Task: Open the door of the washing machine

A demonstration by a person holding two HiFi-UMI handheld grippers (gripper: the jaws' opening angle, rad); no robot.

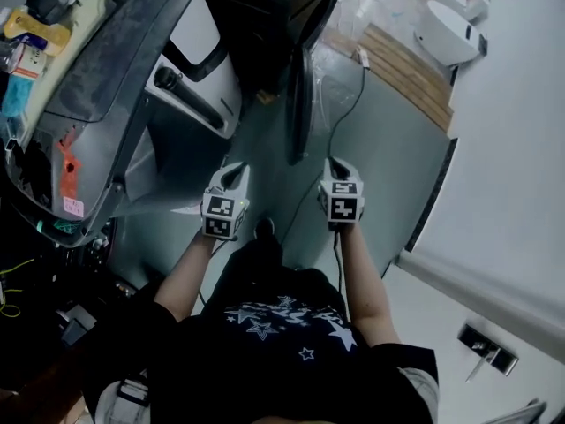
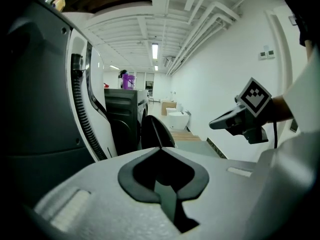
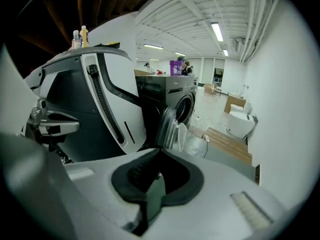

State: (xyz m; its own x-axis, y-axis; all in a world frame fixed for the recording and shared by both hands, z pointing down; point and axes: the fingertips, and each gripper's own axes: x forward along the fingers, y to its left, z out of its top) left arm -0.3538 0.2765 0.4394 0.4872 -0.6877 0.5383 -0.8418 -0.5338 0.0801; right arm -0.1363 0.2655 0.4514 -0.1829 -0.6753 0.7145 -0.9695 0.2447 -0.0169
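Note:
The dark washing machine (image 1: 265,25) stands at the top of the head view. Its round door (image 1: 300,104) is swung out and shows edge-on toward me. In front of the door, my left gripper (image 1: 237,173) and right gripper (image 1: 336,163) hang side by side above the grey floor, touching nothing. In the left gripper view the jaws of the left gripper (image 2: 160,148) meet at the tip with nothing between them, and the door (image 2: 155,131) lies beyond. The right gripper (image 3: 160,151) is likewise shut and empty, with the open glass door (image 3: 168,129) ahead of it.
A big grey and white appliance body (image 1: 115,87) fills the left side. A cable (image 1: 349,104) trails over the floor past the door. Wooden planks (image 1: 406,69) and white fixtures (image 1: 450,25) lie at the top right. A white wall (image 1: 512,193) runs along the right.

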